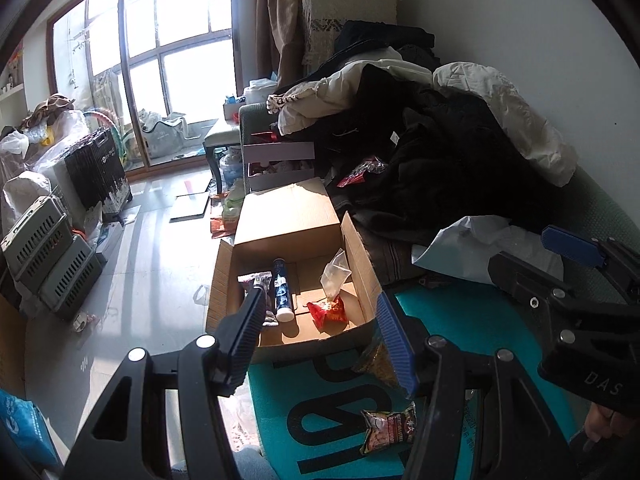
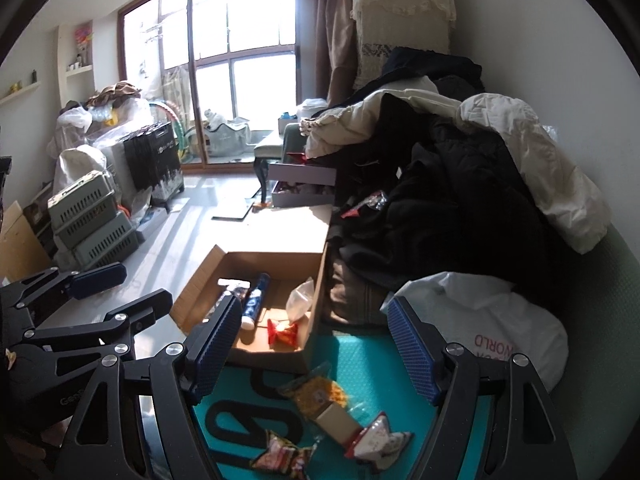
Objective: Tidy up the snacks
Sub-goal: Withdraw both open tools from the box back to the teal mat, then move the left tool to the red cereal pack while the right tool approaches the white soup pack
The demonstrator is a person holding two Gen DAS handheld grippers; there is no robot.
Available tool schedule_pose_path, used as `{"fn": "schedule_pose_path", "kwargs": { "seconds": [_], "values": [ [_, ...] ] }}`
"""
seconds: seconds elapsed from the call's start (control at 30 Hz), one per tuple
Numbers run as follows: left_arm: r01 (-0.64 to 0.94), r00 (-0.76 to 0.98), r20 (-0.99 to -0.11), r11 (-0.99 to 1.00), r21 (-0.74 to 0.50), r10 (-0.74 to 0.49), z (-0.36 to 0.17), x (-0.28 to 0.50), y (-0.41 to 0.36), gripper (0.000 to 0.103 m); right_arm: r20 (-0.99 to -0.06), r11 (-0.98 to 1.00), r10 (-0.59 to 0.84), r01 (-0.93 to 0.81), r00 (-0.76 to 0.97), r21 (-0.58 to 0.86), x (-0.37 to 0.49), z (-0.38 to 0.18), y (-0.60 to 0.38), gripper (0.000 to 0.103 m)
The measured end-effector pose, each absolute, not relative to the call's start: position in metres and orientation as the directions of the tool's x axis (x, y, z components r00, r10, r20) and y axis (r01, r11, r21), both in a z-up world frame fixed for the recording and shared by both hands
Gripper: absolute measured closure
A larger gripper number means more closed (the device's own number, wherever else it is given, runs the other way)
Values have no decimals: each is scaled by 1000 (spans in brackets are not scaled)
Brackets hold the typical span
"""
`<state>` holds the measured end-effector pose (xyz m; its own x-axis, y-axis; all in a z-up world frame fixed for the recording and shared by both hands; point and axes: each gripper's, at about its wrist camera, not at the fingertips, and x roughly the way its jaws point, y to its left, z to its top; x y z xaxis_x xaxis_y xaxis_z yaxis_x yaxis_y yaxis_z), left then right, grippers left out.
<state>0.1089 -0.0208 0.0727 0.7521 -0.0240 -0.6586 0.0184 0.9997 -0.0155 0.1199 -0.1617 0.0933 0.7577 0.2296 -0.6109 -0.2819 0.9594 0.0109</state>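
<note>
Snacks [image 2: 320, 420] near box [image 2: 280, 354] front edge

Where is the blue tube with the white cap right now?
The blue tube lies inside the open cardboard box, left of centre in both wrist views, between a dark wrapper on its left and a red snack packet on its right.

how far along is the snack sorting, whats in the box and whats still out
Partly done. The open cardboard box already holds a dark blue tube with a white cap, a red wrapped snack, a clear plastic bag and a dark packet. Nothing is in hand: the left gripper and right gripper are both open and empty. Left on the teal mat: a yellow snack bag, a red-and-white packet and a red patterned packet.
</note>
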Motion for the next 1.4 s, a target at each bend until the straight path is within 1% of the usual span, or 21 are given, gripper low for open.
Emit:
{"fn": "schedule_pose_path", "kwargs": {
  "seconds": [0.13,0.3,0.57,0.9,1.23,1.4],
  "values": [
    [25,731,-682,1000,-8,-23,55,92,-31,46,-626,960,239,-279,742,35,104,77,-172,27],
    [37,695,-717,999,-32,-49,32,76,-40,46,-671,960,250,-269,698,77,88,48,-184,27],
    [87,643,-764,996,-5,-60,-8,50,-62,46,-724,959,263,-255,637,124,62,5,-201,27],
    [101,543,-833,993,-62,-108,-53,35,-75,46,-780,959,272,-231,564,167,32,-45,-215,27],
    [60,415,-897,988,-140,-152,-106,41,-78,46,-852,962,268,-177,449,209,28,-100,-227,27],
    [27,388,-911,990,-138,-138,-122,45,-73,46,-873,962,269,-162,408,220,33,-122,-227,27]
  ]
}}
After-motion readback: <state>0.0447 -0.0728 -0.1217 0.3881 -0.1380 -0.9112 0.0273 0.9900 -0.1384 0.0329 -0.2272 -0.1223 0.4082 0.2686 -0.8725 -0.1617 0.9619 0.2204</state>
